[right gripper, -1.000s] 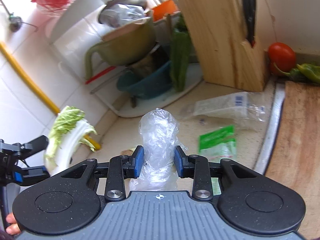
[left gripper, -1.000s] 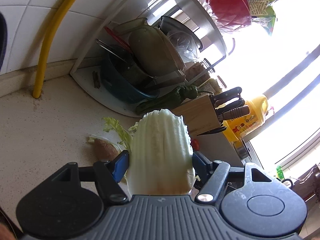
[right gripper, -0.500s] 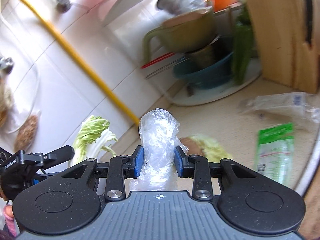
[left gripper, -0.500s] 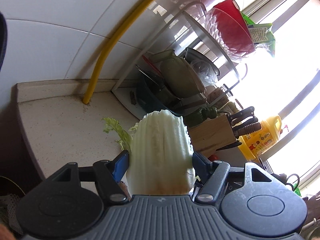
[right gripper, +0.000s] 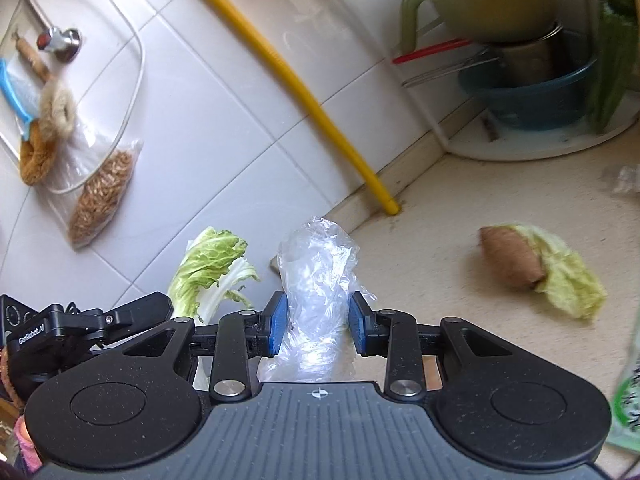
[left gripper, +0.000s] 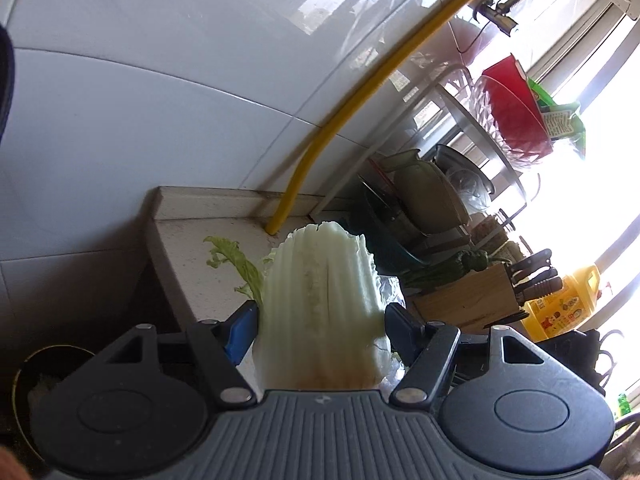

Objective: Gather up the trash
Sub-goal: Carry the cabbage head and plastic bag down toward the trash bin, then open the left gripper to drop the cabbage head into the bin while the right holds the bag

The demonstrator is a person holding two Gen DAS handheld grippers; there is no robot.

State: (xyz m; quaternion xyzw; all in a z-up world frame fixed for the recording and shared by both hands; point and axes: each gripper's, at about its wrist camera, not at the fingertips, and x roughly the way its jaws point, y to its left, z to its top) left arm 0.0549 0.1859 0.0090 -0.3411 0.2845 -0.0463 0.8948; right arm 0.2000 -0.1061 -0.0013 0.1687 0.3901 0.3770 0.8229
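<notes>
**Both hands loaded, swinging left past the table's end**

Compared with a second ago, both views have turned to the left: the knife block and cutting board have left the right camera, and the left camera now looks over the left end of the table (left gripper: pixel 188 256) toward the tiled wall. I judge that the person is carrying the two pieces away to a bin, which I cannot identify in the pictures.

The left gripper (left gripper: pixel 320 320) points slightly downward, and its fingers (left gripper: pixel 240 330) pinch a thick cabbage leaf (left gripper: pixel 320 300) by its pale stem; it hangs in the air over the table edge. The right gripper (right gripper: pixel 318 326) also tilts down, its fingers (right gripper: pixel 276 324) pressed on a crumpled clear plastic bag (right gripper: pixel 316 276), lifted off the table.

More trash remains: a brownish lump with a cabbage scrap (right gripper: pixel 532 268) lies on the table to the right, near the yellow pipe (right gripper: pixel 304 88), and a green packet (right gripper: pixel 624 400) shows at the right edge. So the collecting is not finished.
</notes>
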